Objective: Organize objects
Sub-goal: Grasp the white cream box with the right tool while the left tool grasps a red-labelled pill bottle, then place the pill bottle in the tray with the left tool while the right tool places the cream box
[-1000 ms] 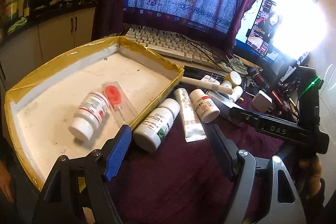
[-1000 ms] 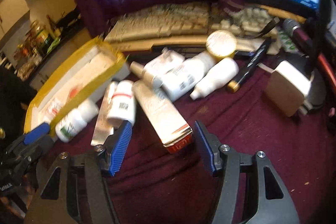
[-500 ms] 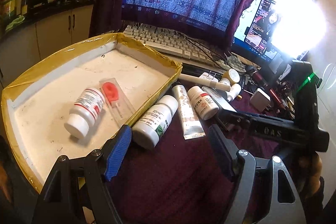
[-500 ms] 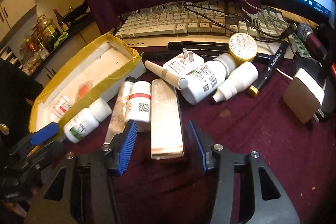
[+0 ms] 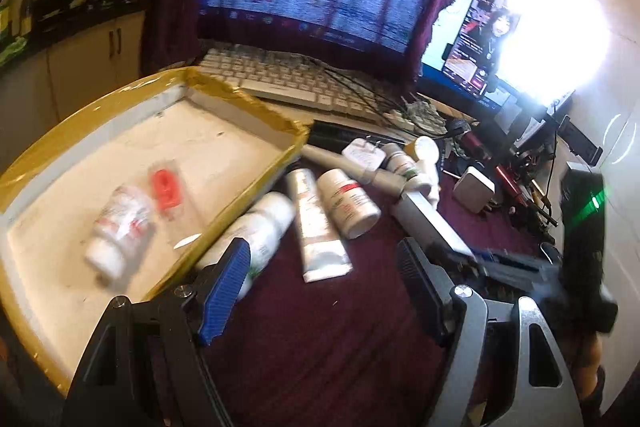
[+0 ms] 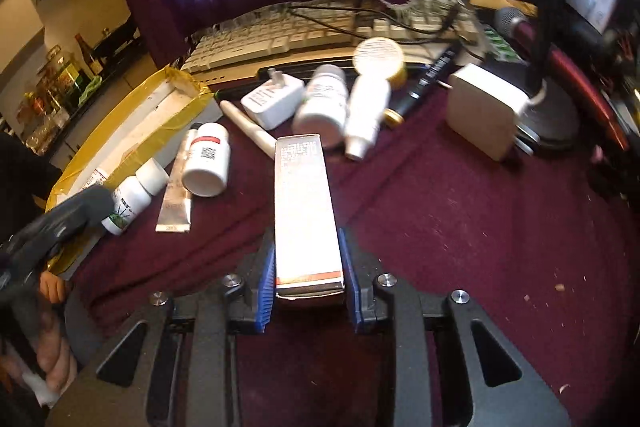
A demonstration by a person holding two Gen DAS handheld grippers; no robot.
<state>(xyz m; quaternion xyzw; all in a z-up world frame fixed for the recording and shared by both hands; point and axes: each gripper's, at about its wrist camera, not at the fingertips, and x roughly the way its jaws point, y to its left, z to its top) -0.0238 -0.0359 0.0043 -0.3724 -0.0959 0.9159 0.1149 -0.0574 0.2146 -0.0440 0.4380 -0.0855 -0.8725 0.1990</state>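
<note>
Right wrist: right tongs (image 6: 307, 281) closing onto long box (image 6: 304, 211); left tongs (image 5: 326, 285) apart, empty.

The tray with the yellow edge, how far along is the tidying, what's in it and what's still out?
Done: the tray holds a white bottle and a red-topped packet. In hand: the right claw is closing on a long box. The left claw is open. Left: two bottles, a tube, chargers and more.
</note>
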